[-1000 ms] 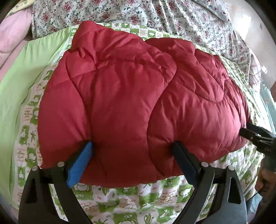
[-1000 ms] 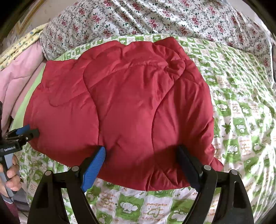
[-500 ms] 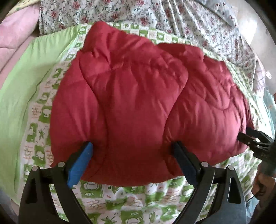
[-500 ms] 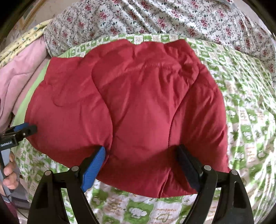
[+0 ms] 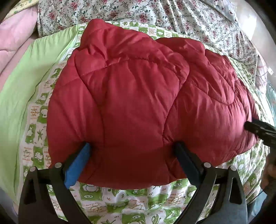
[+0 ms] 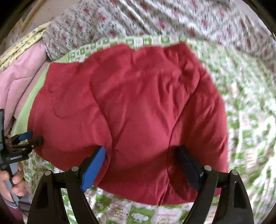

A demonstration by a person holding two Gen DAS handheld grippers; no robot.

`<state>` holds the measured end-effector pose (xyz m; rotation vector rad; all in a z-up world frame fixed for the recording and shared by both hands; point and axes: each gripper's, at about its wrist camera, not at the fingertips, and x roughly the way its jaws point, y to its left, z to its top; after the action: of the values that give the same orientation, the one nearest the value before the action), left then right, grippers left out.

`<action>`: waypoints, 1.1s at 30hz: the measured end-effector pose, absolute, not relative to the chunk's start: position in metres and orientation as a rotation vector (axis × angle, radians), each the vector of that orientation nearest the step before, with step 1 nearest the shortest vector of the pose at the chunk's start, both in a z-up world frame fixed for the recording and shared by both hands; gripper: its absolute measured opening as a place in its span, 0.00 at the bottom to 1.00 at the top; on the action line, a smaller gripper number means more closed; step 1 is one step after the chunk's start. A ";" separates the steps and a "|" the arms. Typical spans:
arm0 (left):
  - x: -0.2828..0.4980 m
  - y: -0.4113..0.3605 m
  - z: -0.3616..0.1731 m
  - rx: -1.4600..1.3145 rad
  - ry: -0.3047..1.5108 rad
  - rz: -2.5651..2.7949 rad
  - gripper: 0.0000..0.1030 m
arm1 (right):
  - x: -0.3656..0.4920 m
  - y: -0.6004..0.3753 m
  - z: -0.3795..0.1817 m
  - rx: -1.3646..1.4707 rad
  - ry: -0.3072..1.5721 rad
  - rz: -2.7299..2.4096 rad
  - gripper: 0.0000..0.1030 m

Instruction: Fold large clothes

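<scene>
A puffy red quilted jacket [image 5: 134, 103] lies folded on a green-and-white patterned bed sheet [image 5: 120, 205]. My left gripper [image 5: 132, 155] is open, its jaws wide, with a bulge of the jacket's near edge between the fingers. It also shows at the left in the right wrist view [image 6: 31, 138]. My right gripper [image 6: 140, 159] is open the same way around the near edge of the jacket [image 6: 134, 106]. Its tip shows at the right in the left wrist view [image 5: 255, 127]. The right wrist view is blurred.
A floral quilt [image 5: 155, 15] is bunched along the far side of the bed. A pink blanket [image 5: 15, 39] and a plain light-green sheet [image 5: 22, 82] lie at the left. My hand [image 6: 13, 181] holds the left gripper's handle.
Both grippers have pushed forward along the bed with the jacket's near edge between their open fingers. The jacket sits more compact and farther up the sheet. The right wrist view has become blurred.
</scene>
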<state>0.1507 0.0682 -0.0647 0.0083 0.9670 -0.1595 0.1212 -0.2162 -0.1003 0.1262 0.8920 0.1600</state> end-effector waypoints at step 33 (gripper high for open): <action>0.176 0.054 -0.060 -0.016 0.968 -0.199 1.00 | 0.127 -0.222 -0.103 0.155 0.884 0.156 0.86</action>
<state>0.1760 0.0545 -0.0602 -0.0158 0.9683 -0.1989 0.1269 -0.2216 -0.1030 0.1554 0.8837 0.1562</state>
